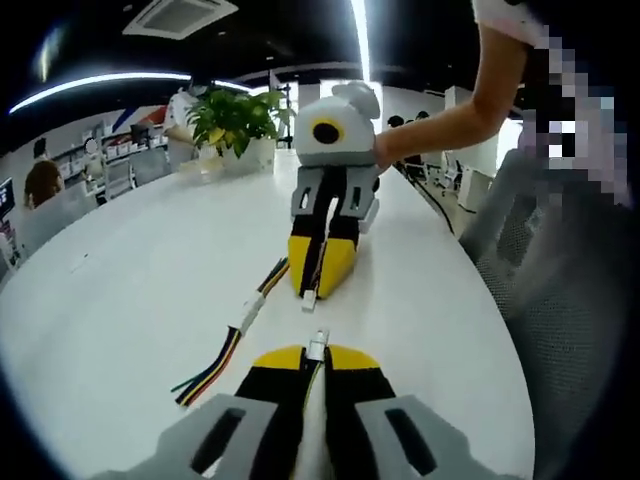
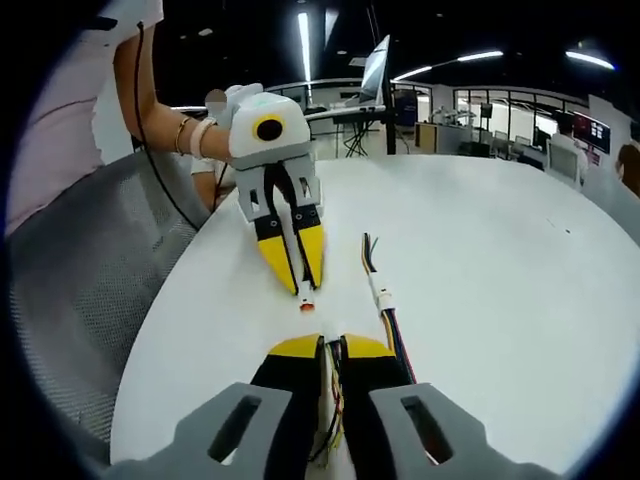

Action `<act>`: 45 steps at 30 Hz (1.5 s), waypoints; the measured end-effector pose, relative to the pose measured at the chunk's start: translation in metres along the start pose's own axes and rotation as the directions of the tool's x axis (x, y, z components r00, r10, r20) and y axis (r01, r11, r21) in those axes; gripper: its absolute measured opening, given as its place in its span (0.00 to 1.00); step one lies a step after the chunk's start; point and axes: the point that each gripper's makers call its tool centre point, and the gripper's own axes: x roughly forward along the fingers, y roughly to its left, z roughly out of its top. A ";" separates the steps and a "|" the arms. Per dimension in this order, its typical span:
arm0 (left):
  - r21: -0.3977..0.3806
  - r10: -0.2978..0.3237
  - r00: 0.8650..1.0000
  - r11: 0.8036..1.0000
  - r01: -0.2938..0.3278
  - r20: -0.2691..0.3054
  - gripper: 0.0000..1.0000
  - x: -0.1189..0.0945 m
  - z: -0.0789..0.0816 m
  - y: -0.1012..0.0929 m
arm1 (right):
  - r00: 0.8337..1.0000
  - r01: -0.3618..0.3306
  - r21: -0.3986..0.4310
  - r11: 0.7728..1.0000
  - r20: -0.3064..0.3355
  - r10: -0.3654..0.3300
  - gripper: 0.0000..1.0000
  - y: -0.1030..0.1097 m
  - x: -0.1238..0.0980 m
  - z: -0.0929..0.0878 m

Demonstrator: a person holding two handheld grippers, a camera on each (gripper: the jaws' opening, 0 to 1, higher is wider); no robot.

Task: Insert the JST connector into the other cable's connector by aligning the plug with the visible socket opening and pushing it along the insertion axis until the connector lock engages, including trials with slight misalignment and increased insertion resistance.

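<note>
Over the white table (image 1: 130, 300) in an open office, my left hand-held gripper (image 1: 316, 352) pinches a connector (image 1: 317, 346) at lower centre; the right hand-held gripper (image 1: 311, 292) pinches its mate (image 1: 309, 299) just above, tips facing, nearly in line, apart.

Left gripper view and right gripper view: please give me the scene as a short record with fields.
surface: white table
left hand-held gripper: shut on white connector, wires running back between the jaws
right hand-held gripper: shut on second connector
alignment: both connectors face each other tip to tip, a gap between them, not yet mated
spare cable: multicolour wires joined at a white connector, lying flat beside the grippers
background: potted plant at the table's far end
</note>
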 end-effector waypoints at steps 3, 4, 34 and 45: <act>-0.012 0.000 1.000 1.000 0.000 -0.007 0.00 0.000 0.000 0.000 | 1.000 -0.004 -0.001 1.000 -0.004 0.004 0.03 0.002 0.000 0.000; -0.014 0.001 1.000 1.000 -0.001 -0.006 0.00 0.000 0.000 0.001 | 1.000 -0.005 -0.002 1.000 -0.005 0.005 0.03 0.003 0.000 0.000; -0.110 -0.008 1.000 0.994 0.008 -0.001 0.00 -0.007 0.025 0.008 | 0.997 0.051 0.025 0.998 0.059 -0.053 0.02 0.011 -0.007 0.035; -0.097 0.000 1.000 0.995 0.000 0.000 0.00 -0.005 0.033 0.009 | 0.996 0.054 0.044 0.998 0.063 -0.057 0.02 0.013 -0.006 0.037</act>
